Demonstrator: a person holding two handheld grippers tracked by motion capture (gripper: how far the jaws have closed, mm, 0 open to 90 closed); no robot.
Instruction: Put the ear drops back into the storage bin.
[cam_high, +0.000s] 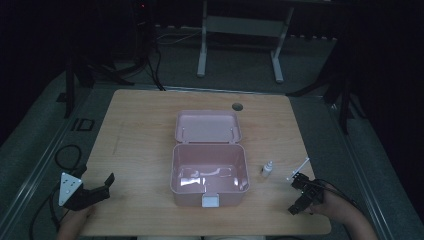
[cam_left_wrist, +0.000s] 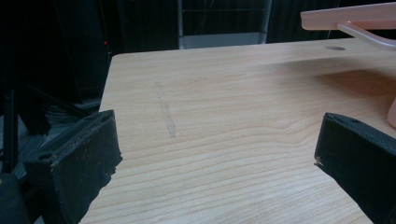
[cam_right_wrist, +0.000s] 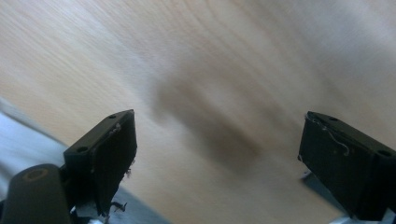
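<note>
While both grippers, left (cam_left_wrist: 217, 154) and right (cam_right_wrist: 217, 158), gape wide and empty, the dropper bottle (cam_high: 268, 169) stands right of the open pink box (cam_high: 210, 175); a sweeping right jaw could topple it.

Pink box (cam_high: 209, 172) (lid open), dropper bottle (cam_high: 268, 169)
</note>
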